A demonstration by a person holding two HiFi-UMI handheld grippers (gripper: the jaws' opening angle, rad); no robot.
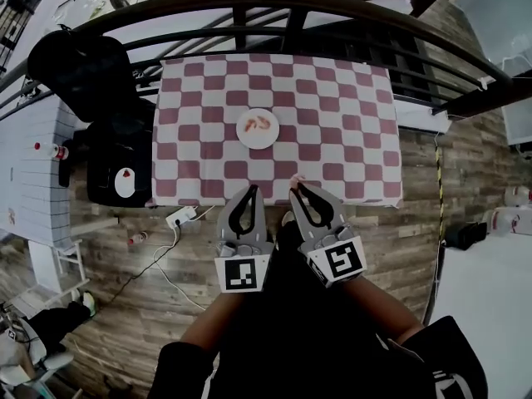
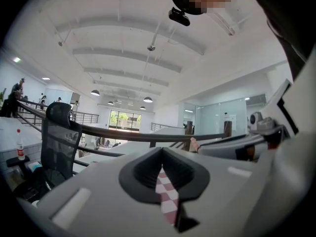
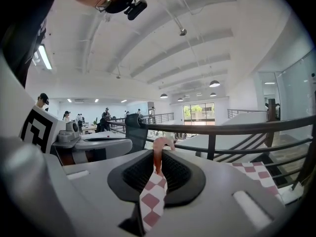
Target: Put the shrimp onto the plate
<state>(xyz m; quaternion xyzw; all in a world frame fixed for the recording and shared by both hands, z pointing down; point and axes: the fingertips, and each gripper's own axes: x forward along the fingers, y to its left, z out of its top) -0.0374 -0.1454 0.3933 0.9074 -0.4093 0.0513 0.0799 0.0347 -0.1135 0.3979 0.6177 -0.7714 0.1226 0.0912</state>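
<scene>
A white plate (image 1: 243,137) lies mid-table on the red-and-white checked cloth (image 1: 349,131), with pink shrimp (image 1: 259,124) on it. My right gripper (image 1: 294,184) hovers over the table's near edge, shut on one pink shrimp (image 1: 296,178). In the right gripper view that shrimp (image 3: 159,148) sticks up from between the dark pads, at the right gripper's (image 3: 158,166) tips. The left gripper (image 1: 251,191) is beside it, jaws together and holding nothing. From the left gripper view its own tips (image 2: 162,166) show only cloth in the slit, and the held shrimp (image 2: 193,143) peeks out at right.
A dark curved railing (image 1: 291,7) runs behind the table. A black chair (image 1: 87,73) and a black case (image 1: 120,173) stand to the left. A white power strip (image 1: 181,217) with its cord lies on the wooden floor below the table's left corner.
</scene>
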